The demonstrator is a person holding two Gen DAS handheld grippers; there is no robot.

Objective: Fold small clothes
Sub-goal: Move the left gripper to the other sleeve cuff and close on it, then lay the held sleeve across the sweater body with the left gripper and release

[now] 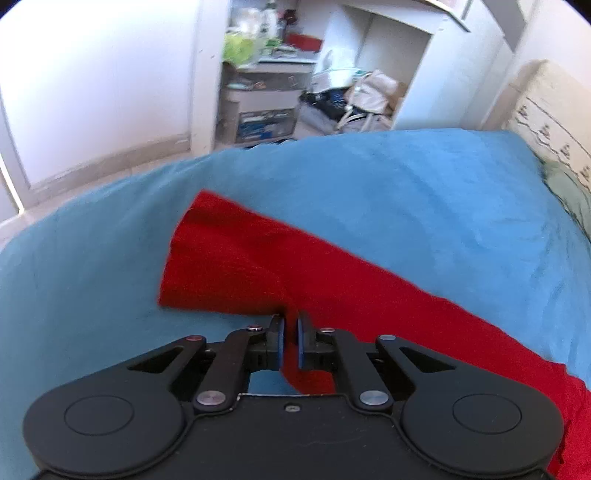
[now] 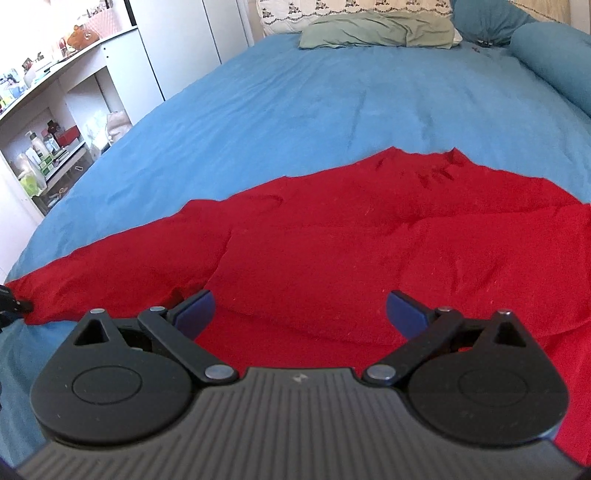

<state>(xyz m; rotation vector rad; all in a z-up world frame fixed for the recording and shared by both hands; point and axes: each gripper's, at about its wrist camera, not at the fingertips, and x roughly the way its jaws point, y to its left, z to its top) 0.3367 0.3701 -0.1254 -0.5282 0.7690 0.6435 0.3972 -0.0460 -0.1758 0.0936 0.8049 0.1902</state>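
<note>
Pinching the red garment [image 1: 258, 266] at its near edge w/ our left gripper [image 1: 290, 325], jaws clenched on cloth. Right gripper [image 2: 300, 308] hangs spread wide over it. Garment lies flat on blue bedspread [image 2: 295, 103]; green pillow [image 2: 376, 33] far end, cluttered white shelves [image 2: 55, 110] beside bed.

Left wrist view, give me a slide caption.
Left tongs shut on the edge of a red garment spread on a blue bedspread.
</note>
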